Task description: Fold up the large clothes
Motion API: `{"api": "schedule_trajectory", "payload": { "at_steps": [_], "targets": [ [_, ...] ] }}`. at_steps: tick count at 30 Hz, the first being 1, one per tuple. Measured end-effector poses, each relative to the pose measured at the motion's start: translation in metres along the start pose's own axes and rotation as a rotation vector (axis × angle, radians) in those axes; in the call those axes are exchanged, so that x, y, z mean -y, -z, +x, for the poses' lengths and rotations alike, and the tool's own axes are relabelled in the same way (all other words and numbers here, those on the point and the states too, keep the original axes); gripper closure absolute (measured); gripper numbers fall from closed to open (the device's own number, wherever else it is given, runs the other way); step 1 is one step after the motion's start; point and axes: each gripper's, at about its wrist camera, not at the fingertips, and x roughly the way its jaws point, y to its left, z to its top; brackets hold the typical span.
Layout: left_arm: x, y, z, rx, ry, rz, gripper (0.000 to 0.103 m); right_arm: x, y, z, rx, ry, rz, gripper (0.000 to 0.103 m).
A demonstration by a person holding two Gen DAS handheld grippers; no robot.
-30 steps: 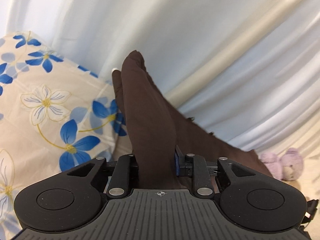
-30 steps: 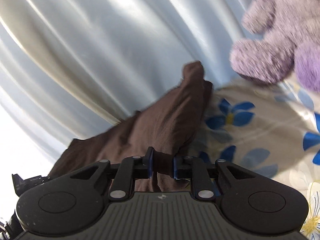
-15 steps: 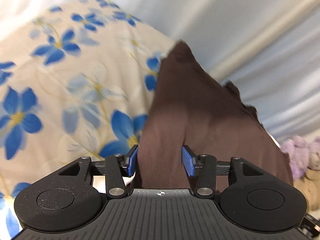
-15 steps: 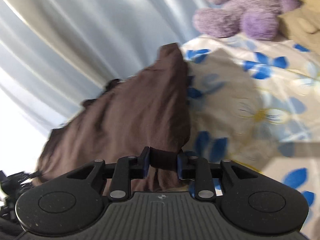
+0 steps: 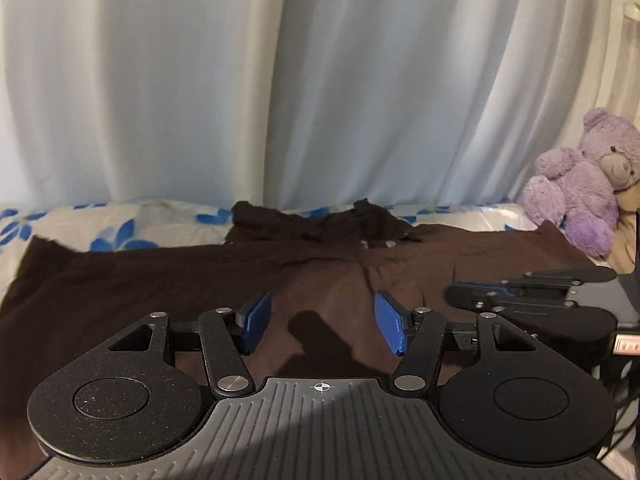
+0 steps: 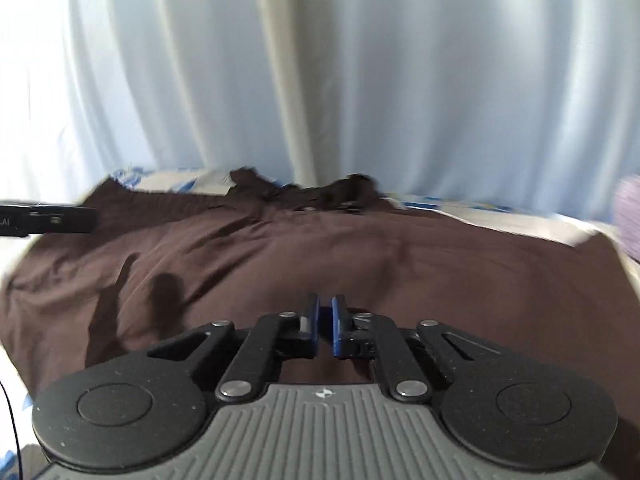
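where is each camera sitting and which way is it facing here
Left wrist: on the left tool, looking across the brown garment on the floral bedsheet to the curtain; its open blue pads show, empty.
Right wrist: on the right tool, facing the same way; its pads are shut, nothing between them.
Shared: garment, curtain, purple teddy bear, and each sees the other tool.

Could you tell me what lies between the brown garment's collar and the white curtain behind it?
In the left wrist view, a strip of the flowered bedsheet shows between the collar of the brown garment and the white curtain; nothing else lies there.
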Motion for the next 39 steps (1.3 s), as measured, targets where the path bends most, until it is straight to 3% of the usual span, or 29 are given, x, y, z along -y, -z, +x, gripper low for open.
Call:
{"api": "schedule_trajectory", "payload": {
  "at_steps": [2, 4, 6, 13, 18, 25, 26, 28, 30, 31, 33, 35, 37, 39],
  "targets": [
    [0.01, -0.005, 0.036, 0.024, -0.052, -0.003, 0.038, -0.011, -0.01, 0.028, 0.036, 0.022, -0.001, 0.101],
    [0.004, -0.004, 0.069, 0.011, -0.114, -0.045, 0.034, 0.0, -0.014, 0.055, 0.04, 0.072, 0.085, 0.103],
    [-0.006, 0.004, 0.092, 0.035, -0.126, -0.067, 0.022, 0.01, -0.006, 0.068, 0.06, 0.081, 0.125, 0.103],
    [-0.01, -0.003, 0.098, -0.01, -0.129, -0.079, 0.019, 0.011, 0.002, 0.062, 0.081, 0.055, 0.152, 0.103],
    [-0.018, -0.019, 0.113, -0.033, -0.218, -0.048, 0.019, 0.004, -0.012, 0.064, 0.06, 0.061, 0.093, 0.103],
    [-0.038, -0.01, 0.133, -0.004, -0.155, -0.075, 0.012, 0.054, -0.023, 0.081, 0.058, 0.066, 0.163, 0.103],
    [-0.045, -0.008, 0.134, -0.002, -0.13, -0.112, 0.011, 0.067, -0.02, 0.083, 0.056, 0.051, 0.208, 0.103],
    [-0.051, -0.007, 0.134, -0.005, -0.104, -0.14, 0.011, 0.097, -0.006, 0.086, 0.074, -0.064, 0.373, 0.103],
    [-0.052, -0.01, 0.13, -0.021, -0.088, -0.078, 0.013, 0.107, -0.002, 0.086, 0.081, -0.105, 0.437, 0.103],
    [-0.055, -0.012, 0.125, -0.022, -0.092, -0.03, 0.013, 0.103, -0.002, 0.084, 0.08, -0.089, 0.417, 0.103],
    [-0.07, -0.012, 0.113, 0.014, -0.212, 0.053, 0.013, 0.103, -0.006, 0.075, 0.071, -0.063, 0.362, 0.103],
    [-0.101, -0.01, 0.105, 0.008, -0.315, 0.026, 0.013, 0.119, -0.008, 0.062, 0.091, -0.01, 0.332, 0.103],
    [-0.133, -0.005, 0.097, 0.022, -0.25, -0.102, 0.013, 0.145, -0.004, 0.049, 0.112, 0.053, 0.359, 0.103],
    [-0.144, 0.002, 0.097, 0.041, -0.211, -0.165, 0.014, 0.17, 0.006, 0.039, 0.132, 0.104, 0.399, 0.103]
  ]
}}
